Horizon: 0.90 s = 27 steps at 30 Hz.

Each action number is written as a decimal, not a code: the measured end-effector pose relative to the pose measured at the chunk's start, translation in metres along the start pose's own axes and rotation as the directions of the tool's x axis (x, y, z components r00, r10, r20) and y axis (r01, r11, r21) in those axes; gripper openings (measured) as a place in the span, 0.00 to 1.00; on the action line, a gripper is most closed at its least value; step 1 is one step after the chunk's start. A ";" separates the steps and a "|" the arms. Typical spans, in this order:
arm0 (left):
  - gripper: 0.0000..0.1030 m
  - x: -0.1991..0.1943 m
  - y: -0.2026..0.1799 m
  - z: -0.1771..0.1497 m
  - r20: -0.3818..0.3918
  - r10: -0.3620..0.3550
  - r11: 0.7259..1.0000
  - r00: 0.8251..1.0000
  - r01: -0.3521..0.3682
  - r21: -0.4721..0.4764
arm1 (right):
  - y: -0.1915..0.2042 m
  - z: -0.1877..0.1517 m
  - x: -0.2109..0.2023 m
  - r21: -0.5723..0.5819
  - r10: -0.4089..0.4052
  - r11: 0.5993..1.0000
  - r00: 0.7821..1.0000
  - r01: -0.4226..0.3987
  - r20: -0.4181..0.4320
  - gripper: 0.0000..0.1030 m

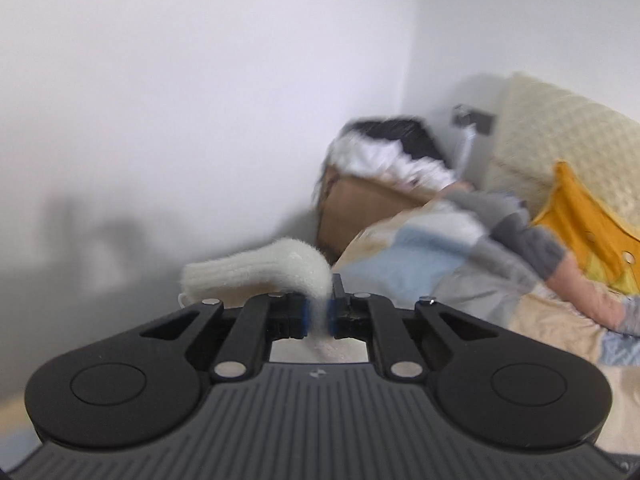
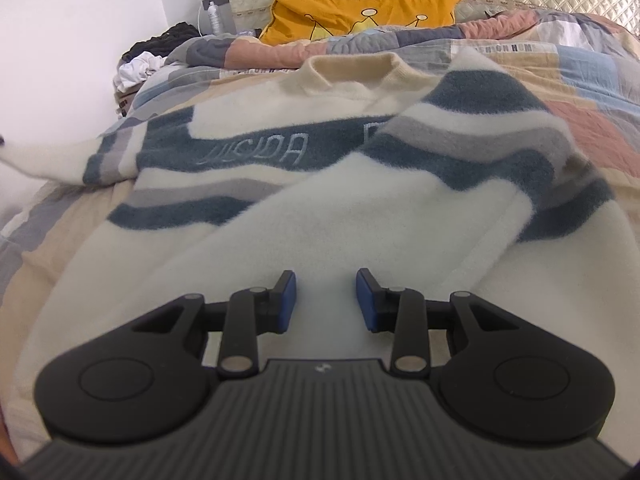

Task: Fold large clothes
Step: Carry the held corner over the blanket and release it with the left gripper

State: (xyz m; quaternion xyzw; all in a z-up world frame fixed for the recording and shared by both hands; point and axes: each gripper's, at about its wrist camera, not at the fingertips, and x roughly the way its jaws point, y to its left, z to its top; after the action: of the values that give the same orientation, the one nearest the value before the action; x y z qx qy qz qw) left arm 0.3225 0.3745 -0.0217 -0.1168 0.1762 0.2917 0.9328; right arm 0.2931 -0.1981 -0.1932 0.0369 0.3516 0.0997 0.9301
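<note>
Left wrist view is blurred: left gripper [image 1: 319, 314] pinches a white cuff [image 1: 272, 270], its fabric hiding the pads. Right wrist view shows one striped sweater [image 2: 280, 184] flat on the bed [image 2: 592, 116], one sleeve folded across; right gripper [image 2: 326, 300] hovers, jaws apart, empty.

Left wrist view motion-blurred; dark-and-white clothes heap [image 1: 384, 152] indistinct, perhaps atop brown cardboard box [image 1: 360, 208]. Striped cream-and-blue fleece sweater's left sleeve [image 2: 36, 160] cut off.
</note>
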 end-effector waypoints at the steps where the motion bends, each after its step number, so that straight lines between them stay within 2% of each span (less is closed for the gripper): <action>1: 0.10 -0.013 -0.011 0.009 0.022 -0.015 1.000 1.000 0.014 0.013 | -0.001 0.001 -0.001 0.005 0.000 1.000 1.000 0.000 -0.001 0.34; 4: 0.10 -0.055 -0.052 0.034 0.102 -0.035 0.996 0.994 0.026 0.083 | -0.006 0.001 -0.007 0.030 -0.002 1.000 1.000 0.002 -0.002 0.34; 6: 0.10 -0.088 -0.083 0.047 0.166 -0.062 0.989 0.984 0.038 0.141 | -0.010 0.001 -0.011 0.045 -0.006 0.999 1.000 0.006 0.004 0.34; 8: 0.10 -0.120 -0.112 0.056 0.218 -0.117 0.981 0.969 0.078 0.179 | -0.015 0.002 -0.017 0.079 0.002 0.997 1.000 -0.004 0.020 0.35; 11: 0.10 -0.167 -0.158 0.060 0.260 -0.212 0.954 0.942 0.141 0.266 | -0.024 0.002 -0.029 0.127 -0.003 0.992 0.999 -0.004 0.049 0.35; 13: 0.10 -0.196 -0.186 0.057 0.272 -0.293 0.930 0.917 0.208 0.302 | -0.030 0.002 -0.038 0.152 -0.012 0.988 0.998 0.002 0.066 0.35; 18: 0.10 -0.260 -0.253 0.028 0.251 -0.472 0.849 0.845 0.359 0.387 | -0.044 0.003 -0.065 0.213 -0.019 0.977 0.993 -0.006 0.113 0.37; 20: 0.10 -0.280 -0.277 0.011 0.220 -0.540 0.808 0.813 0.427 0.406 | -0.051 0.004 -0.073 0.233 -0.029 0.973 0.992 0.000 0.124 0.37; 24: 0.10 -0.309 -0.318 -0.031 0.145 -0.636 0.739 0.758 0.543 0.400 | -0.070 0.006 -0.086 0.310 -0.039 0.951 0.989 -0.007 0.142 0.37; 27: 0.10 -0.322 -0.338 -0.072 0.089 -0.683 0.685 0.725 0.593 0.422 | -0.088 0.008 -0.095 0.367 -0.065 0.930 0.987 0.007 0.145 0.37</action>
State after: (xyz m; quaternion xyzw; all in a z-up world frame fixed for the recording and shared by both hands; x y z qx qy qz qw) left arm 0.2547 -0.0813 0.0797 0.0401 0.0611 -0.0803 0.9941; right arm 0.2426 -0.3044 -0.1379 0.2104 0.2913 0.0123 0.9331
